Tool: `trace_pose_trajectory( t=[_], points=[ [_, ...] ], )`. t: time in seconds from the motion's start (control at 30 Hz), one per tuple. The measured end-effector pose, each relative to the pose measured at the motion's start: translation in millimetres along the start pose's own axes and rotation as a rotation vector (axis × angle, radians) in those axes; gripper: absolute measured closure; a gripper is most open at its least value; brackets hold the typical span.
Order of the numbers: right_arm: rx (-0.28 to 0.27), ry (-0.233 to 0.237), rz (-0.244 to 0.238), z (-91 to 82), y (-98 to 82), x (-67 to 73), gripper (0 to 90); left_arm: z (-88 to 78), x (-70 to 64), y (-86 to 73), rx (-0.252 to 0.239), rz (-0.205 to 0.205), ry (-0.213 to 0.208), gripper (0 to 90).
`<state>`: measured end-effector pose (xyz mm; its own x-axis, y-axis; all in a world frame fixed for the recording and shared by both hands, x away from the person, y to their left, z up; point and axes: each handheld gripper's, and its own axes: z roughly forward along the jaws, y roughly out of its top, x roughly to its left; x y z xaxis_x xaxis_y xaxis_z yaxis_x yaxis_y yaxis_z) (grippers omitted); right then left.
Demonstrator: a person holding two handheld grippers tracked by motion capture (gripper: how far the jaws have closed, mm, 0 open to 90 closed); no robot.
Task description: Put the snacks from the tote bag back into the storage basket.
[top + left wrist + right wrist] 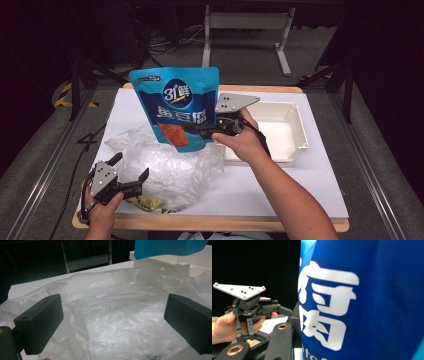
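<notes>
A blue snack pouch (pixel 176 107) with white lettering and a picture of a red snack stands upright in the air over the middle of the table. My right gripper (pixel 199 131) is shut on its lower right edge. In the right gripper view the pouch (pixel 362 300) is pressed against my jaw. A crumpled clear plastic bag (pixel 170 165) lies on the white table sheet at front left. My left gripper (pixel 131 166) is open at the bag's left edge. In the left gripper view the bag (pixel 112 315) spreads between and beyond the wide-apart jaws.
A white rectangular tray (pixel 295 127) stands at right behind the right hand, and its wall (pixel 160 263) rises past the bag. A yellow packet (pixel 145 202) pokes out under the bag's front edge. The table's wooden edge (pixel 225 222) runs along the front.
</notes>
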<state>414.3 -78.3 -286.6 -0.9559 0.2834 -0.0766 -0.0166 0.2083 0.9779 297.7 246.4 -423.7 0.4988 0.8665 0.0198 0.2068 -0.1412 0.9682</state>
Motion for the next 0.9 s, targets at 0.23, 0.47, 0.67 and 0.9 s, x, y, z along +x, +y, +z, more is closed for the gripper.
trace_pose_trajectory(
  t=[0.23, 0.47, 0.67, 0.9],
  points=[
    [0.004, -0.048, 0.007, -22.5, -0.5, -15.1, 54.2, 0.0, -0.2, 0.1, 0.007, 0.002, 0.002, 3.0],
    [0.004, -0.085, 0.018, -37.1, -3.9, -30.2, 54.3, 0.3, -0.5, -0.1, 0.009, 0.002, 0.001, 3.0],
    [0.01, -0.123, 0.02, -51.7, -7.4, -45.8, 54.2, 0.7, -1.0, -0.3, 0.01, 0.003, 0.001, 3.0],
    [0.015, -0.164, 0.03, -66.3, -12.3, -60.5, 54.3, 0.8, -0.7, -0.5, 0.011, 0.002, 0.002, 3.0]
  ],
)
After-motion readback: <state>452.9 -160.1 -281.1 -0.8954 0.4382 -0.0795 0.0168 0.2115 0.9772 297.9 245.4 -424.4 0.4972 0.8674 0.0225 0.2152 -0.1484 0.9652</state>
